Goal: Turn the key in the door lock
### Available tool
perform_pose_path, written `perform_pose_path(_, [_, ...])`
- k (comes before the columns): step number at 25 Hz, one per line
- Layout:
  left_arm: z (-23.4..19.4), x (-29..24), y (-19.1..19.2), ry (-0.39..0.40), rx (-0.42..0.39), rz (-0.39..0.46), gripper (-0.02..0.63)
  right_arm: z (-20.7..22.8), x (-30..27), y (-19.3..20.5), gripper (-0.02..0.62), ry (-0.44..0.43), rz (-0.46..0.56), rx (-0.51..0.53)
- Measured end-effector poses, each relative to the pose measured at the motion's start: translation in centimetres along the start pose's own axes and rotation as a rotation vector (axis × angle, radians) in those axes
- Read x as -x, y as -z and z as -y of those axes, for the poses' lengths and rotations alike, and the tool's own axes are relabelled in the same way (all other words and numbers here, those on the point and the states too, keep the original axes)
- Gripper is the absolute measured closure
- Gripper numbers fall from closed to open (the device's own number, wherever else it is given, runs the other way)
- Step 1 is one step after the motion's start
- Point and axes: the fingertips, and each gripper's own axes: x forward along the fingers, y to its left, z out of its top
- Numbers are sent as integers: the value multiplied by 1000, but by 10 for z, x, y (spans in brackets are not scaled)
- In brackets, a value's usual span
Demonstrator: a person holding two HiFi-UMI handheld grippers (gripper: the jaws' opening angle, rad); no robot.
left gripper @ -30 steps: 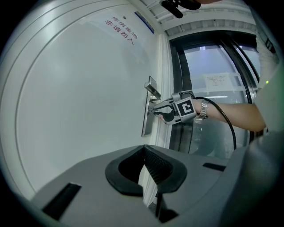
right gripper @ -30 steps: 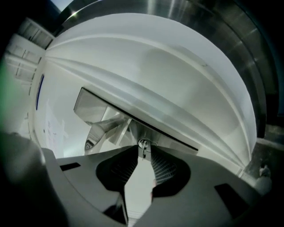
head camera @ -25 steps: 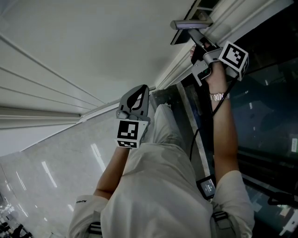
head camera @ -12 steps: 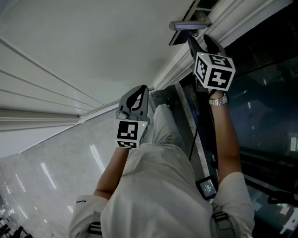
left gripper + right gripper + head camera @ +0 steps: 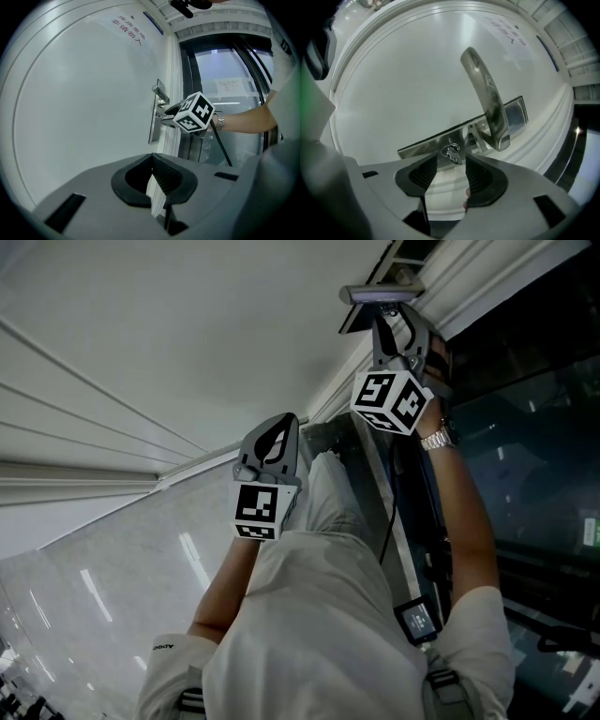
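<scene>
Key (image 5: 453, 154) is sitting in the cylinder of the steel lock plate (image 5: 423, 144), below the lever handle (image 5: 487, 101), near the edge of the white door (image 5: 393, 79) by the frame. It's looking like small, thin, stiff metal: light but slick, w/ only a little bow sticking out. Best hold is prob. flat across that bow, pads on both faces, twisting about the shaft w/o bending it. R gripper (image 5: 451, 165) is standing released, jaws apart, the bow lying btwn the tips, apparently not pinched yet. L gripper (image 5: 153, 159) is hanging well back from the door, jaws pressed together on nothing.
</scene>
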Motion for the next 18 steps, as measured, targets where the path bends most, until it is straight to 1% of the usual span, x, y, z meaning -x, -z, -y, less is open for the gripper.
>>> perform_pose_path(4, [1, -2, 2, 0, 4, 0, 597, -5, -3, -3, 410, 0, 9, 84])
perform_pose_path(8, [0, -1, 2, -6, 5, 4, 597, -11, -7, -7, 410, -9, 7, 138])
perform_pose_path(15, [-12, 4, 0, -33, 10, 8, 597, -16, -13, -6, 411, -3, -13, 183])
perform_pose_path(18, [-14, 4, -1, -31, 11, 9, 597, -16, -13, -6, 417, 8, -13, 190])
